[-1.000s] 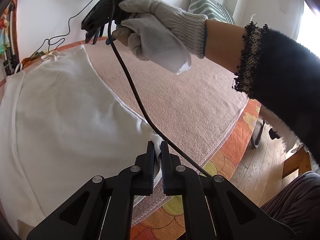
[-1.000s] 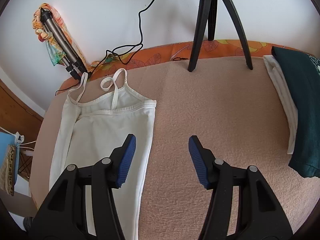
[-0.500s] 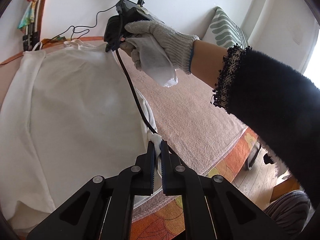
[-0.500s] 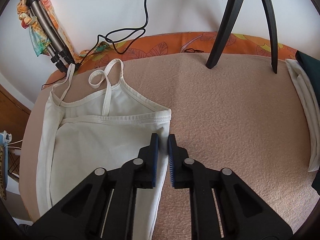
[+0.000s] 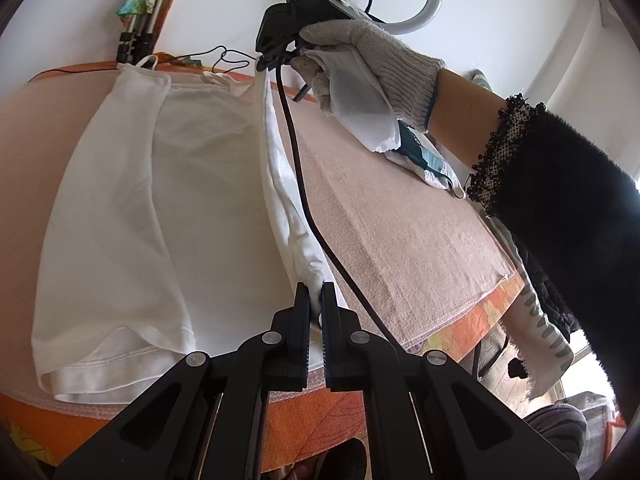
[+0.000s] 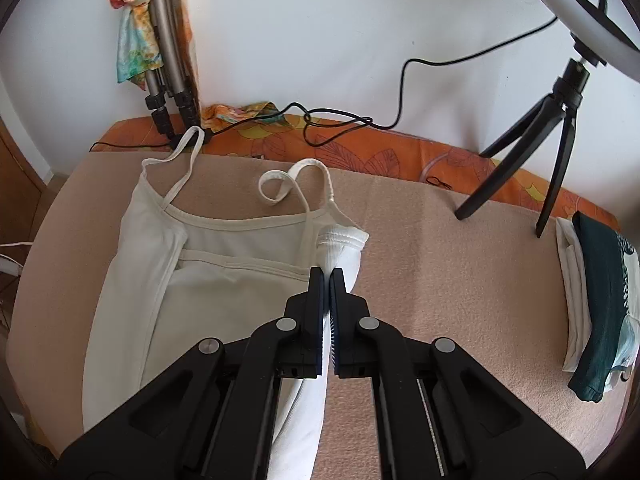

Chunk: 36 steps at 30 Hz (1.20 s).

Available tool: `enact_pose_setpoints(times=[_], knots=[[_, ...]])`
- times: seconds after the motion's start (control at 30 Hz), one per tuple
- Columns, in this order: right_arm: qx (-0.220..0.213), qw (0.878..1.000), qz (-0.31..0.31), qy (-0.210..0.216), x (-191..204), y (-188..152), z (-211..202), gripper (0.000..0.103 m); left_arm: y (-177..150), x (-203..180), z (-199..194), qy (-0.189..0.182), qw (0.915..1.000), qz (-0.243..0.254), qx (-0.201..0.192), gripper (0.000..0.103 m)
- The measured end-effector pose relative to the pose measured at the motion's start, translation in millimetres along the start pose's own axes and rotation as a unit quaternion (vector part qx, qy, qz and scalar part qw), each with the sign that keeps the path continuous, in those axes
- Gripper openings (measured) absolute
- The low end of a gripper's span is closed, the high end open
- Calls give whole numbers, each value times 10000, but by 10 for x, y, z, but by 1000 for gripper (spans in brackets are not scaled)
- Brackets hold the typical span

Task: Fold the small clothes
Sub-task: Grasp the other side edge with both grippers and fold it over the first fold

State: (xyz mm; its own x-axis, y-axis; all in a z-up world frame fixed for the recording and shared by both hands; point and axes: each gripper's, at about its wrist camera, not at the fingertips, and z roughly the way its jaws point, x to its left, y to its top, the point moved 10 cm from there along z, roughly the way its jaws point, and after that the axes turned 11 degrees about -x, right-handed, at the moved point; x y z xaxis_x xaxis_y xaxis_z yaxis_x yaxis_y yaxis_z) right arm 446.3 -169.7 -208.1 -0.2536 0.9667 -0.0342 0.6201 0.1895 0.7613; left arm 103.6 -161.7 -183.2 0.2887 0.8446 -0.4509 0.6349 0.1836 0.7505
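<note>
A white strappy camisole (image 5: 168, 208) lies flat on the pink towel (image 5: 400, 220), its left side folded in. My left gripper (image 5: 315, 292) is shut on the right edge near the hem. My right gripper (image 6: 326, 278) is shut on the same right edge near the top corner (image 6: 344, 240), and it also shows in the left wrist view (image 5: 276, 46) in a gloved hand. The right edge is lifted off the towel in a taut ridge between both grippers. The two straps (image 6: 296, 184) lie at the far end.
A black tripod (image 6: 552, 136) with a ring light stands at the back right. A folded dark garment on white ones (image 6: 600, 300) lies at the right edge. A folded tripod with a scarf (image 6: 160, 60) and black cables (image 6: 340, 120) are at the back. The table's front edge (image 5: 460, 320) is close.
My right gripper moved forward, shut on the camisole's top right edge and lifted it. My left gripper stayed shut on the hem edge and rose with it, pulling the side up.
</note>
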Motion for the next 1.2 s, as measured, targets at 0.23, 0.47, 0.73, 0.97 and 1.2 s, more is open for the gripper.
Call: enact_pose_setpoints(times=[0.23,0.47,0.73,0.97,1.2], knots=[[100,9978,-646,-66,655,63,134,4,-37,245,-133,153,9997,-190,-21,4],[241,9934,-1096,-225,1035,72,347,3,-136,464,-156,272,9989,-361,117,4],[378,9923,-1171,-128,1185,-44,473,4,-167,435,-181,249,9994,-230,119,4],[318,9964,-763,171,1141,-46,362,28,-164,400,-229,363,9993,-29,116,12],[-167,9989,-285,343,916,-27,-129,48,-179,381,-363,468,9988,101,139,47]])
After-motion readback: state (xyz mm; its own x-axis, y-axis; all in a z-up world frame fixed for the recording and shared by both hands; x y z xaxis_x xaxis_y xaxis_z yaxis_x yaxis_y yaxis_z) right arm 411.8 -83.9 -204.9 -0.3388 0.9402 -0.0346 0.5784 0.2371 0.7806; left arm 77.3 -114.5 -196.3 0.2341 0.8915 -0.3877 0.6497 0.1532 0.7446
